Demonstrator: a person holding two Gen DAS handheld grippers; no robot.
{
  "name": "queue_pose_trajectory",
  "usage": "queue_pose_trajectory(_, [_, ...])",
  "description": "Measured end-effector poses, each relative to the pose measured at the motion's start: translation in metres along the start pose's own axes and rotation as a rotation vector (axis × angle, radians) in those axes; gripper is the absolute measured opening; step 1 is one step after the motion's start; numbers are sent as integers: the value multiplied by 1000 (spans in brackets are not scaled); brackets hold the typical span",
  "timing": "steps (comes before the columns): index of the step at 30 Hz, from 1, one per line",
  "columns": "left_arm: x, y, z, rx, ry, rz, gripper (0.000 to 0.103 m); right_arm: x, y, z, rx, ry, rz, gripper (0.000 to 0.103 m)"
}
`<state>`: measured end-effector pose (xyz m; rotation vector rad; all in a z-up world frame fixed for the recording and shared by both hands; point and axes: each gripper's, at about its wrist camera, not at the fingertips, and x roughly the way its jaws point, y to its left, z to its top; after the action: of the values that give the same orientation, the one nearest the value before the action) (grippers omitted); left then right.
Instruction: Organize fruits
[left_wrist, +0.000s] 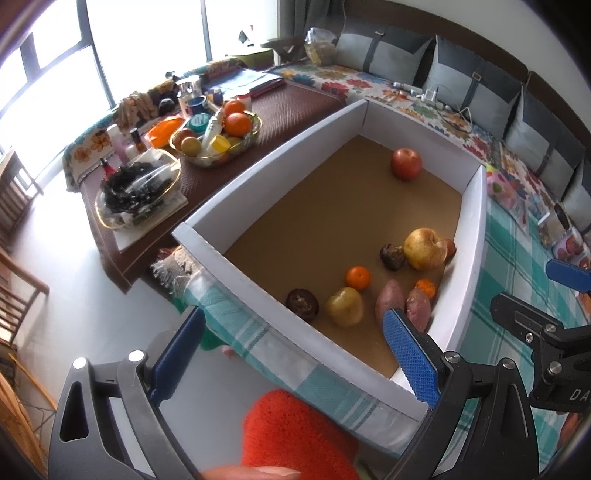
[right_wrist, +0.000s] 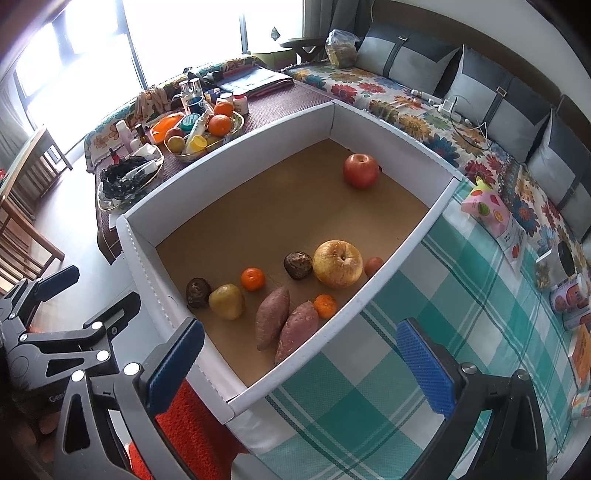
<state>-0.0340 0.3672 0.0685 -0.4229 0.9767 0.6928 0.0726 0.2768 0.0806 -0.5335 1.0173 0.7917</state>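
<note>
A white-walled box (right_wrist: 236, 140) with a brown floor stands on a checked tablecloth. Alone at its far end lies a red apple (right_wrist: 361, 170) (left_wrist: 406, 163). Near the front sit a big yellow apple (right_wrist: 337, 263) (left_wrist: 424, 248), two sweet potatoes (right_wrist: 272, 317) (left_wrist: 388, 301), two small oranges (right_wrist: 253, 278) (left_wrist: 358, 277), a yellow-green pear (right_wrist: 226, 301) (left_wrist: 344, 306) and two dark fruits (right_wrist: 297, 264) (left_wrist: 302, 304). My left gripper (left_wrist: 291, 354) hovers open over the box's near wall, empty. My right gripper (right_wrist: 299, 365) is open above the front corner, holding nothing.
A glass bowl (left_wrist: 255, 134) with oranges, pears and bottles sits on a brown mat beyond the box, beside a dish of dark items (left_wrist: 138, 188). Snack packets (right_wrist: 493, 212) lie on the cloth at right. Cushions line the sofa behind. An orange towel (left_wrist: 295, 435) is below.
</note>
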Motion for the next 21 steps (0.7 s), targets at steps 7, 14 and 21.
queue_pose_trajectory(7, [4,-3,-1,13,6,4,98,2,-3,0,11,5,1,103])
queue_pose_trajectory(14, [4,-5,-1,17,5,6,98,2,-3,-1,9,6,1,103])
queue_pose_trajectory(21, [8,-4,0,8,12,-20,98,8,-3,-1,20,15,7,103])
